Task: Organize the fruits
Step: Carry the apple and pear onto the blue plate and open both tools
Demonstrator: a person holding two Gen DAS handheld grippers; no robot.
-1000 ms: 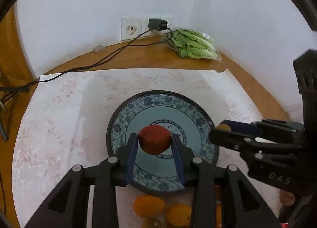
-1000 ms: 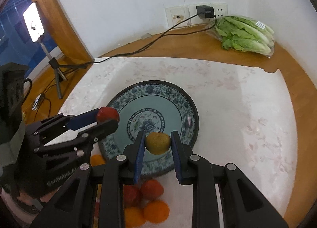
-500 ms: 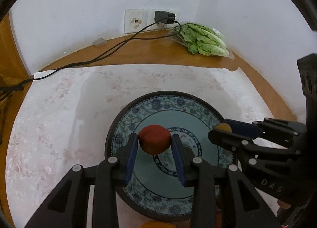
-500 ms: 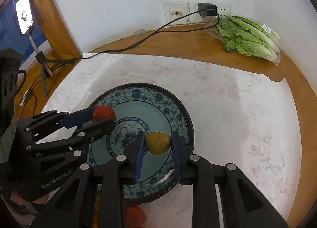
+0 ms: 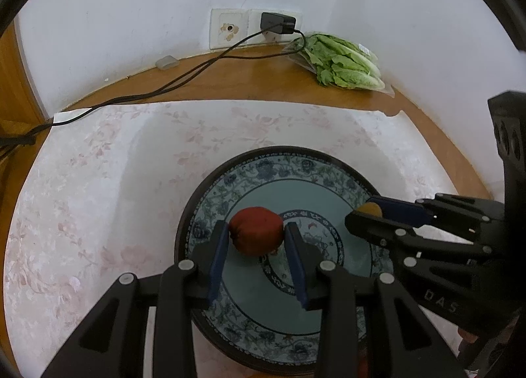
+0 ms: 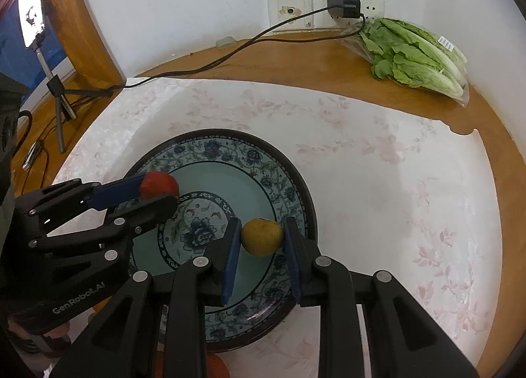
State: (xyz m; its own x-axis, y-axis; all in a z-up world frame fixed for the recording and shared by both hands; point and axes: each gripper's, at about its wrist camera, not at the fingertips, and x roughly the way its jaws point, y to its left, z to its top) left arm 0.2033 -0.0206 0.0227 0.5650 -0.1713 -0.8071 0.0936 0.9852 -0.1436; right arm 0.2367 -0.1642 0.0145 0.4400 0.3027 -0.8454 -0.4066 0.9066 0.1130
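left gripper is pinching a red fruit over the patterned plate, right gripper pinching a yellow fruit over its near rim. bagged lettuce and a charger cable sit well back on the worktop.

Red fruit clamped between the pads of my left hand-held gripper; yellow-brown fruit clamped in my right hand-held gripper. Both above the blue floral plate.
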